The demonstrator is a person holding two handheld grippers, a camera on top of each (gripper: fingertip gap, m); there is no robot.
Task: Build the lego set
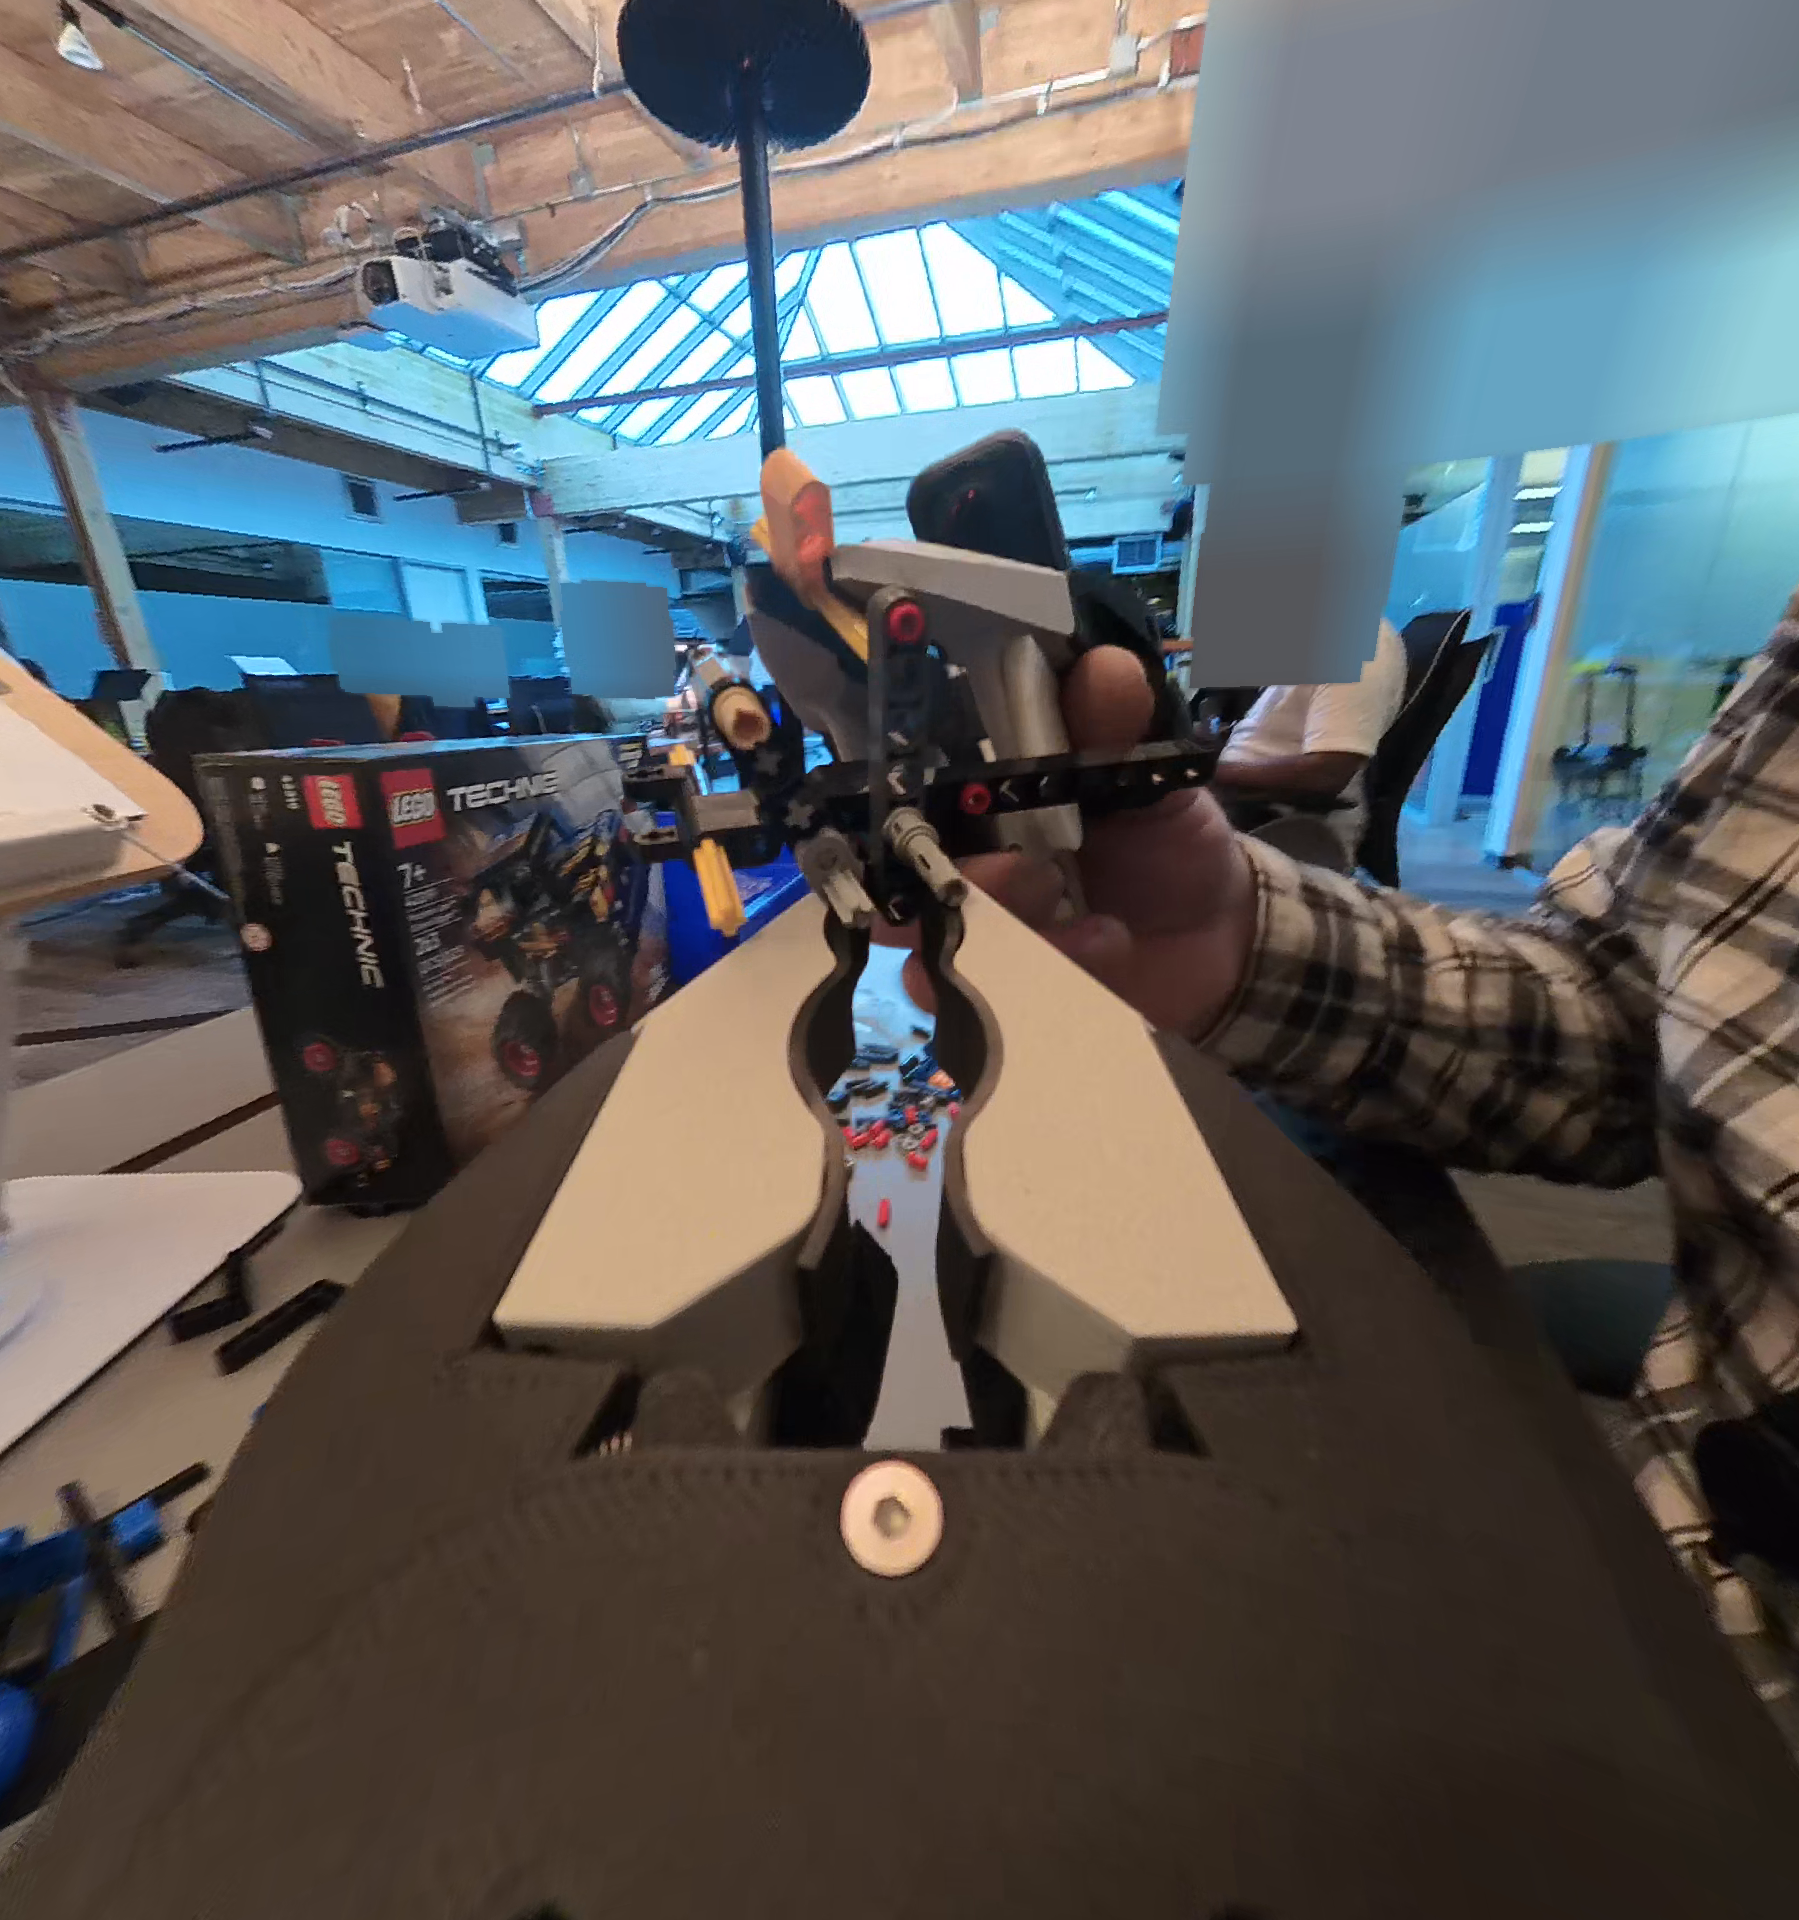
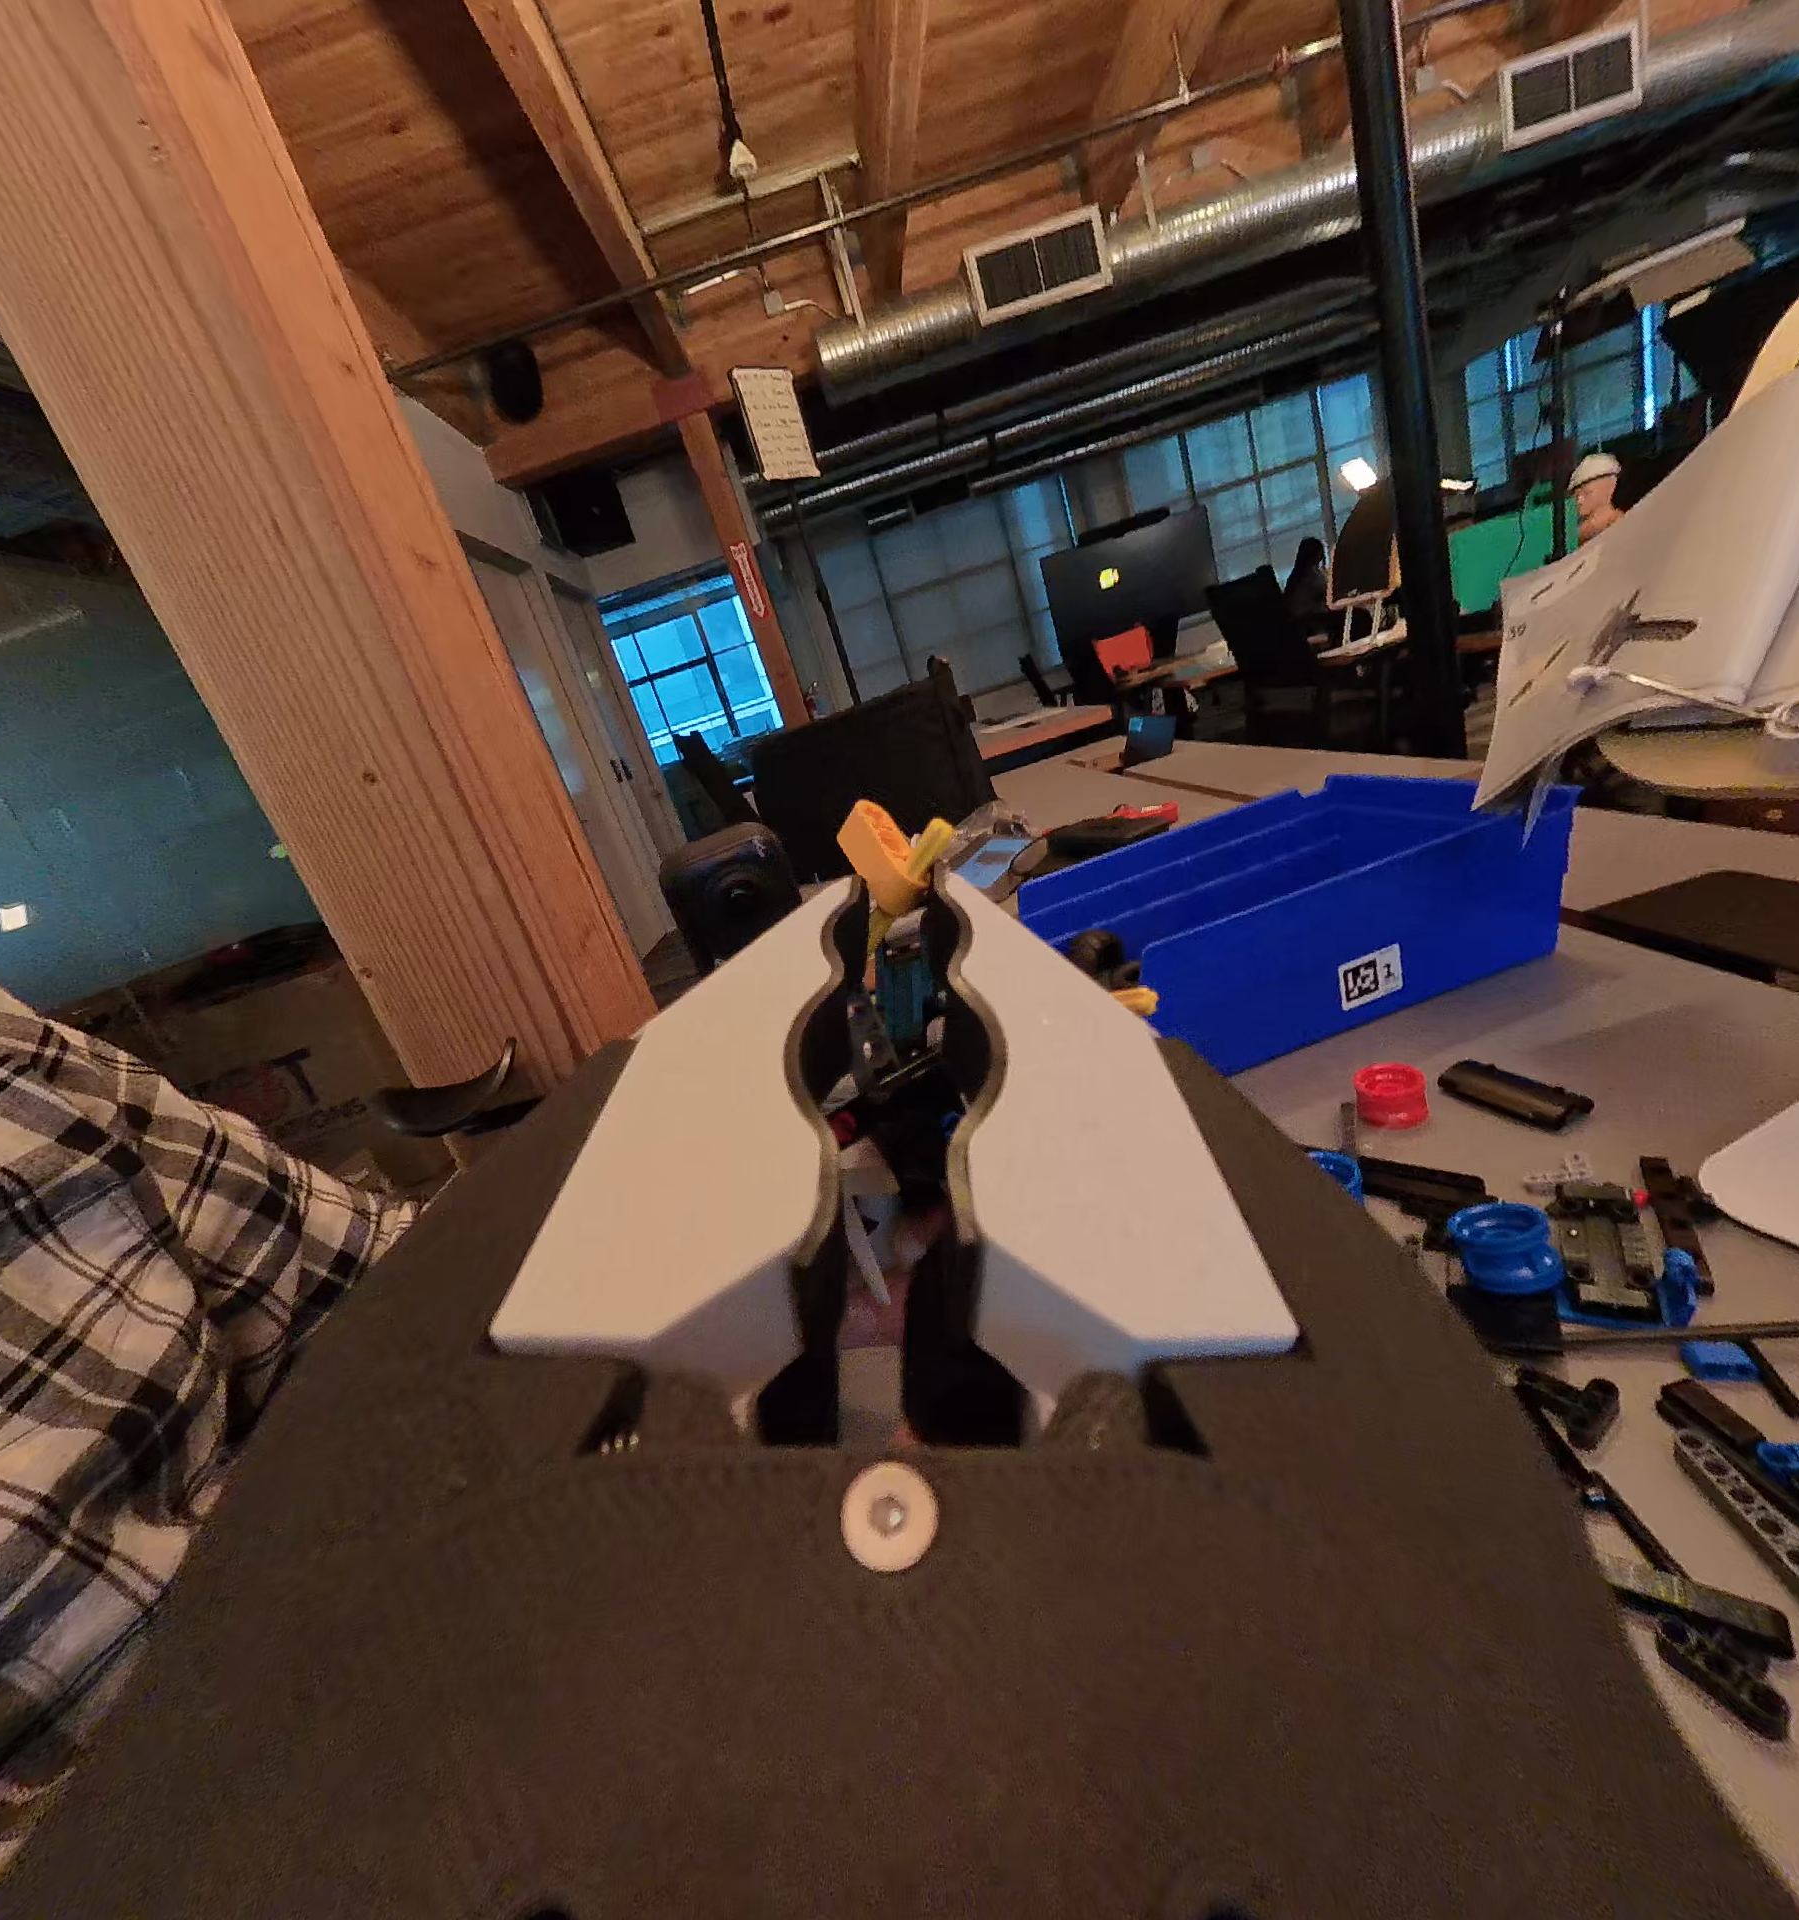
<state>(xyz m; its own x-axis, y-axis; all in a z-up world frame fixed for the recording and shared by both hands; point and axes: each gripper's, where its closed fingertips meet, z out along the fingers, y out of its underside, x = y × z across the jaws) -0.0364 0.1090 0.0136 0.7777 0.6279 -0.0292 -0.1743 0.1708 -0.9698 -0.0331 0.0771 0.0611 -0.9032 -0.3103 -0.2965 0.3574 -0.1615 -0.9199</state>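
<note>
A partly built lego assembly [image 1: 1040, 790] of black beams with red pins, grey pins, a yellow axle and an orange piece [image 1: 796, 514] is held up in the air between both grippers. My left gripper [image 1: 897, 914] is shut on its lower black end, between two grey pins. My right gripper [image 1: 874, 665], held by a hand, grips it from the far side. In the right wrist view my right gripper [image 2: 900, 888] is shut on the assembly, with the orange piece [image 2: 879, 836] and the yellow axle sticking out past the fingertips.
A lego box [image 1: 427, 956] stands on the table at left, with loose small pieces [image 1: 895, 1122] below the grippers. A blue bin [image 2: 1290, 914], a red wheel hub [image 2: 1390, 1093], blue and black parts [image 2: 1560, 1257] and an open instruction booklet [image 2: 1653, 623] lie at right. A wooden column [image 2: 251, 520] stands at left.
</note>
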